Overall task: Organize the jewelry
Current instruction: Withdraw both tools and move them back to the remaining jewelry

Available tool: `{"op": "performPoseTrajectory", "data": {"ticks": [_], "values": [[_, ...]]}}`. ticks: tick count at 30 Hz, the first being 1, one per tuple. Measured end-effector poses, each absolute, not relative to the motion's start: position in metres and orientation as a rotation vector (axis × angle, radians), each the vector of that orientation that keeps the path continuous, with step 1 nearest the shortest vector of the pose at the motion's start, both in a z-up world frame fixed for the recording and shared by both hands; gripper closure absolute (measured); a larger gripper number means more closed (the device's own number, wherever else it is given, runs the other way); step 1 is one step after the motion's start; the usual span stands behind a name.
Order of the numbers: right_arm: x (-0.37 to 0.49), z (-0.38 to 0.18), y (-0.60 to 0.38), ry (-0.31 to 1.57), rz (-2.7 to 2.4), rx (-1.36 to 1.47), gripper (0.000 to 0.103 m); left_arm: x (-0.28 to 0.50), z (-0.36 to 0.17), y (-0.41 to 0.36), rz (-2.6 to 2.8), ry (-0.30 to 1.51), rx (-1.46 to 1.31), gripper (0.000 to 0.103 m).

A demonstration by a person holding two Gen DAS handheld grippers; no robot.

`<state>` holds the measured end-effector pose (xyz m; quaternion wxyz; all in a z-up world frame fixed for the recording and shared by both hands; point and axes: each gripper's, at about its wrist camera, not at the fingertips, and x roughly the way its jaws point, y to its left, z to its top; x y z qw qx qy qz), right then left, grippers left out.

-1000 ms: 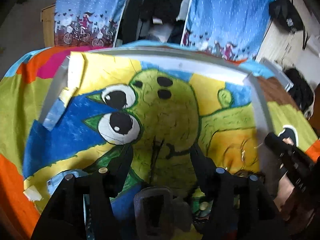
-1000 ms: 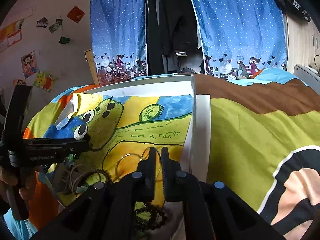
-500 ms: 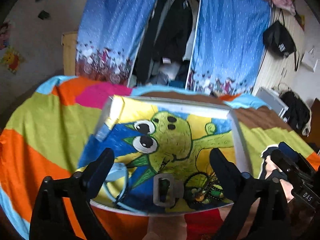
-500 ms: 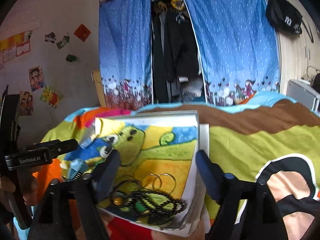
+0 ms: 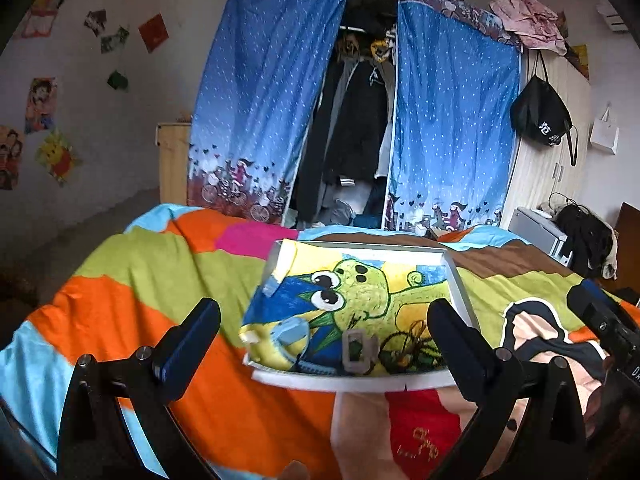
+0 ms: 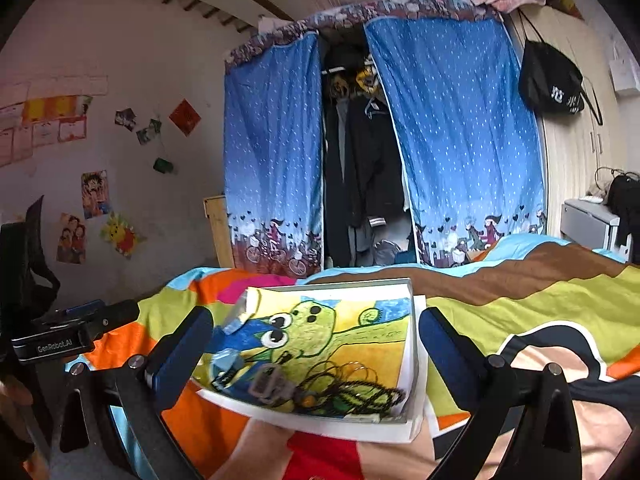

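Two wide-spread fingers of my left gripper point(image 5: 324, 334) frame the tray point(image 5: 348, 381) on the bedspread point(image 5: 132, 280), holding nothing; beads point(image 5: 412, 350) lie near the right finger. From the right wrist, my right gripper point(image 6: 316, 346) gapes too, empty, tray point(image 6: 320, 424) between its fingers, beads point(image 6: 360, 392) toward the right one.

- Ahead of me, centre frame, blue dotted curtains point(image 5: 272, 100) hang parted over dark clothes point(image 5: 356, 120).
- Posters point(image 6: 96, 194) dot the grey wall at left.
- A black bag point(image 5: 540, 116) hangs upper right.
- The bed's colourful blanket point(image 5: 140, 280) fills my lower frame.
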<state>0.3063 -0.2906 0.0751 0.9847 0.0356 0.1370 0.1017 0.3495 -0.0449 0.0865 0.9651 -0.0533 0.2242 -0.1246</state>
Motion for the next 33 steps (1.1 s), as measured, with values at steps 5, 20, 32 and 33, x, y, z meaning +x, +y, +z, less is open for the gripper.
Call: {"op": "performPoseTrajectory", "data": {"ticks": [5,20,32,33], "values": [[0.272,0.078,-0.280,0.265,0.217,0.060,0.000,0.311,0.083,-0.034,-0.250,0.448,-0.134,0.002],[0.197,0.038,-0.260,0.316,0.163,0.068,0.000,0.225,0.060,-0.006,-0.200,0.411,-0.109,0.002],[0.182,-0.016,-0.259,0.481,0.152,0.068,0.000,0.202,-0.002,0.019,-0.140,0.567,-0.127,0.002],[0.182,-0.019,-0.258,0.492,0.152,0.065,0.000,0.202,-0.007,0.020,-0.137,0.581,-0.125,0.002]]}}
